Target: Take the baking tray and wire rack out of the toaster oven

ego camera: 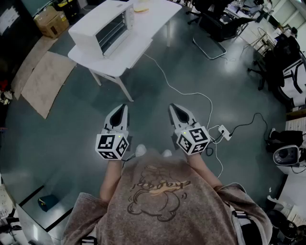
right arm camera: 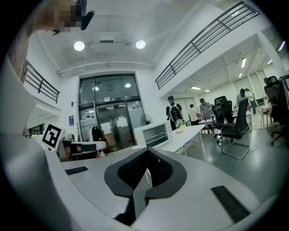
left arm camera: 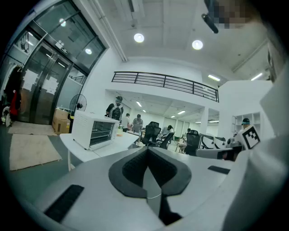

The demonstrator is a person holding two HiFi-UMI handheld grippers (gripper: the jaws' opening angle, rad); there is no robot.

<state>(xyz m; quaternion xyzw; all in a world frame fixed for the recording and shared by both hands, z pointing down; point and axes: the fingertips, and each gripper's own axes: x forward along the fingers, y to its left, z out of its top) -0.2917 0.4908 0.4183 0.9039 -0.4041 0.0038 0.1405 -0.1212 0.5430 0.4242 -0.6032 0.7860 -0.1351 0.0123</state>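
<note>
A white toaster oven (ego camera: 102,26) with a glass door stands on a white table (ego camera: 135,45) far ahead of me. Its door looks closed, and wire shelves show dimly through the glass in the left gripper view, where the toaster oven (left arm camera: 93,130) is small. It also appears in the right gripper view as a toaster oven (right arm camera: 154,134) on the table. My left gripper (ego camera: 124,108) and right gripper (ego camera: 173,107) are held side by side over the floor, well short of the table. Both are shut with nothing between the jaws.
A white cable (ego camera: 178,90) runs across the grey floor to a power strip (ego camera: 224,131). Cardboard sheets (ego camera: 46,81) lie at the left, office chairs (ego camera: 214,24) at the back right. A yellowish object (ego camera: 141,6) sits on the table behind the oven. Several people stand in the distance.
</note>
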